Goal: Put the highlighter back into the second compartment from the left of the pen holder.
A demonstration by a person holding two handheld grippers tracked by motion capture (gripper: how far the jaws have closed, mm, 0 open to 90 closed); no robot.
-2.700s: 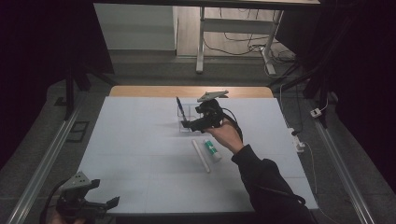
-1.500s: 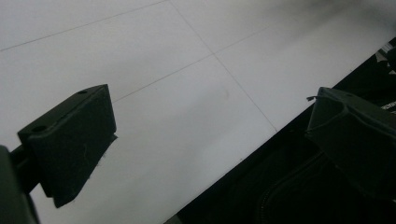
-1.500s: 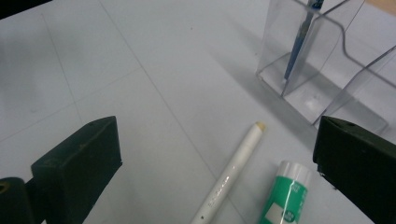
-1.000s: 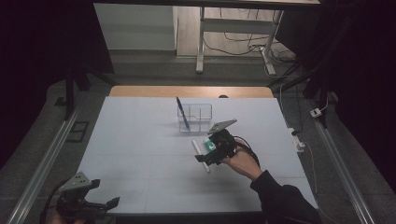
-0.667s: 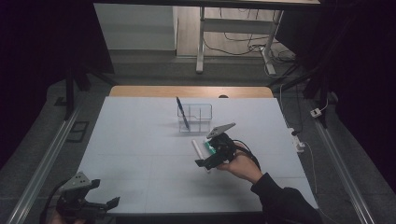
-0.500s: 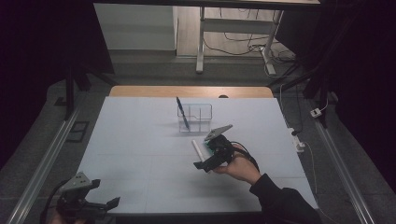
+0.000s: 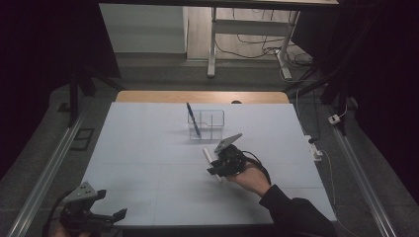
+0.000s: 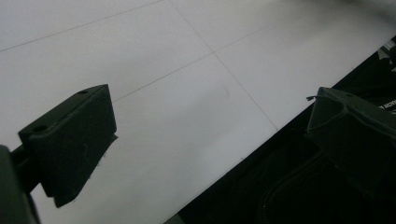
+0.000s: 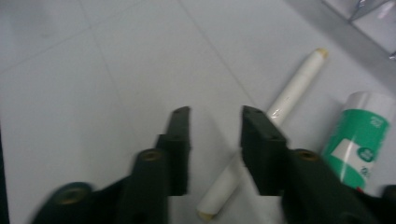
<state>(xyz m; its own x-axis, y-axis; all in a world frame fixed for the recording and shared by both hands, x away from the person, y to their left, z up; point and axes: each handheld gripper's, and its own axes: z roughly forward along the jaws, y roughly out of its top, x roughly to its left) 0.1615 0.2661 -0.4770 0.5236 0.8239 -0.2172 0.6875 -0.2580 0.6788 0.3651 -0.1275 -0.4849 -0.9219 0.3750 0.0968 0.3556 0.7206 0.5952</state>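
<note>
A white pen (image 9: 295, 88) lies on the white table (image 7: 148, 148), and a green-and-white tube (image 9: 360, 140) lies beside it. My right gripper (image 9: 215, 114) hovers low over the pen's near half, jaws partly open with bare table between them. The pen runs under the right jaw. From above, the right gripper (image 7: 215, 170) covers most of the pen (image 7: 206, 154). A clear divided box (image 7: 207, 123) behind it holds a blue pen (image 7: 192, 119) leaning left. My left gripper (image 7: 106, 217) sits at the table's near left corner; in its own view the left gripper (image 8: 210, 116) is wide open and holds nothing.
The table's near edge (image 8: 243, 158) runs between the left gripper's jaws, with dark floor beyond it. Metal rails (image 7: 49, 163) flank the table. A corner of the clear box (image 9: 369, 14) stands past the white pen's far end.
My right gripper has come away from the clear box toward the near side and dropped over the white pen. The left gripper has stayed put.
</note>
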